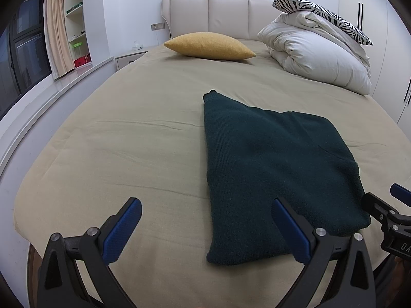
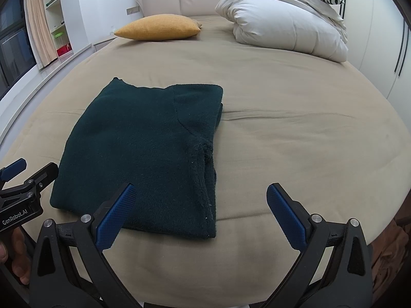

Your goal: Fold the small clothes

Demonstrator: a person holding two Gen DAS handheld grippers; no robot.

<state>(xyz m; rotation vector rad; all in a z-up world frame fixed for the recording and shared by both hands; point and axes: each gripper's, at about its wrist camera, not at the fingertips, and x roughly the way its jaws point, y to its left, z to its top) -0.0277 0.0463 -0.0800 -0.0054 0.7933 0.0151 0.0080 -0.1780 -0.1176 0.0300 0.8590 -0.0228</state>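
Note:
A dark green knitted sweater (image 1: 277,169) lies folded into a rough rectangle on the beige bed sheet (image 1: 128,138), near the front edge. In the right wrist view the sweater (image 2: 143,148) sits left of centre, with one corner sticking out at its far left. My left gripper (image 1: 205,223) hovers open above the sweater's near left edge, its right finger over the cloth. Open as well, my right gripper (image 2: 200,210) hangs over the sweater's near right corner, nothing between its pads. Each gripper shows at the edge of the other's view: the right gripper (image 1: 385,205), the left gripper (image 2: 23,177).
A mustard cushion (image 1: 209,46) and a folded white duvet (image 1: 316,51) topped by a zebra-print pillow (image 1: 323,12) lie by the padded headboard (image 1: 213,12). A window ledge (image 1: 51,87) and shelves (image 1: 75,18) run along the left. White wardrobe doors (image 2: 380,51) stand on the right.

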